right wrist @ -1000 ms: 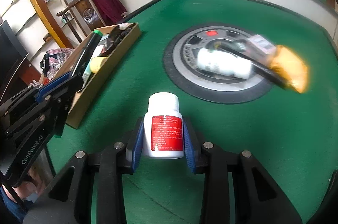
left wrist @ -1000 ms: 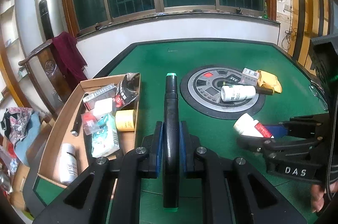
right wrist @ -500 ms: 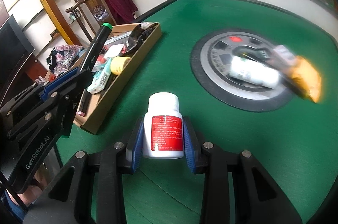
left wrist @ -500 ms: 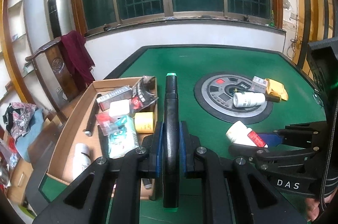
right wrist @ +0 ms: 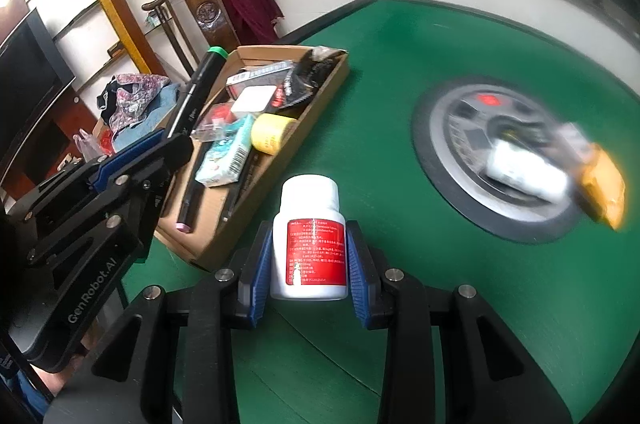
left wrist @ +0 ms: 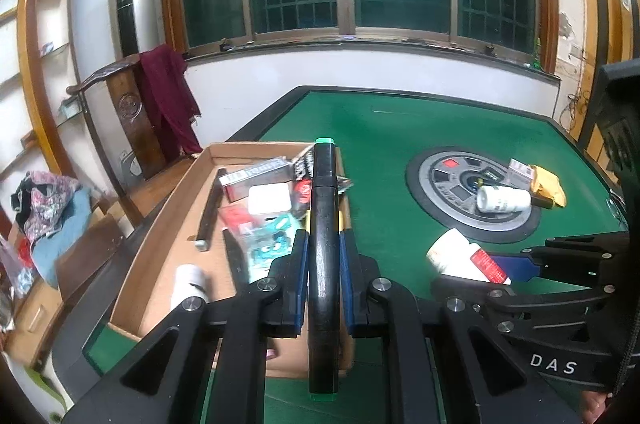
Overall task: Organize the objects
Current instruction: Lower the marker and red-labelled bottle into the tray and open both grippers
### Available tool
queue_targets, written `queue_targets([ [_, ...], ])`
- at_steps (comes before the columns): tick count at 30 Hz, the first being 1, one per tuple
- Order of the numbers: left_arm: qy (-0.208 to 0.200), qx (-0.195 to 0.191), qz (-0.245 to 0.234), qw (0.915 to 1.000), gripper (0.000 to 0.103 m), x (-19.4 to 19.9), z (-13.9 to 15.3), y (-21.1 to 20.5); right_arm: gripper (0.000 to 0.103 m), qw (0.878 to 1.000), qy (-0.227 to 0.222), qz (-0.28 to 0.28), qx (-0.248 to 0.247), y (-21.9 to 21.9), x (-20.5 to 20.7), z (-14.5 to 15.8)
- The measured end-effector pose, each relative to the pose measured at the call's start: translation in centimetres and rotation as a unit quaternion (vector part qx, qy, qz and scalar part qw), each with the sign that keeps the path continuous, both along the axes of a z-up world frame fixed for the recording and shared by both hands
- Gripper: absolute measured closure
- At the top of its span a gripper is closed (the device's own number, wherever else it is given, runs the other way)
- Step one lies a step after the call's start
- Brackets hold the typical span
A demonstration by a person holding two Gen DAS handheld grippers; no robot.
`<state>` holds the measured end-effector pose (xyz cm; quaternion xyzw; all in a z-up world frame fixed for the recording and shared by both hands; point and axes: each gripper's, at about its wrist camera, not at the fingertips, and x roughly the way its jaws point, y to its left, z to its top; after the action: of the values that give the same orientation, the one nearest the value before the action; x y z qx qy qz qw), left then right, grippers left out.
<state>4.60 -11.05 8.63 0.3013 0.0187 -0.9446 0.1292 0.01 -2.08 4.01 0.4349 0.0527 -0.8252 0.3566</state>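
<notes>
The black marker [left wrist: 325, 248] is pinched in the left gripper [left wrist: 324, 284] above the cardboard box [left wrist: 160, 248], which already holds several items. Just right, the right gripper [right wrist: 307, 266] clamps a white pill bottle [right wrist: 308, 244]. Neither is dropped yet; another bottle [left wrist: 503, 199] and a yellow packet [left wrist: 550, 184] wait on the far dial.

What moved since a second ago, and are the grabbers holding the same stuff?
Both grippers carried their loads toward the cardboard box, which now looks nearer. The left gripper still clamps the black marker; the right gripper still clamps the white bottle. Nothing was let go. Things on the round disc stayed put.
</notes>
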Motion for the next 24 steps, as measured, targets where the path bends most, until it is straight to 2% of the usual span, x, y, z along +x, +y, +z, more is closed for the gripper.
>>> queue_targets([
  [11,-0.008,0.043,0.054,0.9976,0.091,-0.1,-0.9,-7.5,0.071,0.998,0.023,0.048,0.017,-6.5,1.4,0.6],
  [19,-0.039,0.078,0.079,0.9931,0.091,-0.9,-3.8,-11.9,0.071,0.996,0.017,0.079,0.038,-11.2,1.5,-1.2],
  [24,-0.051,0.089,0.082,0.9913,0.091,-1.1,-4.9,-13.3,0.071,0.996,0.003,0.079,0.046,-12.2,1.2,-2.4],
])
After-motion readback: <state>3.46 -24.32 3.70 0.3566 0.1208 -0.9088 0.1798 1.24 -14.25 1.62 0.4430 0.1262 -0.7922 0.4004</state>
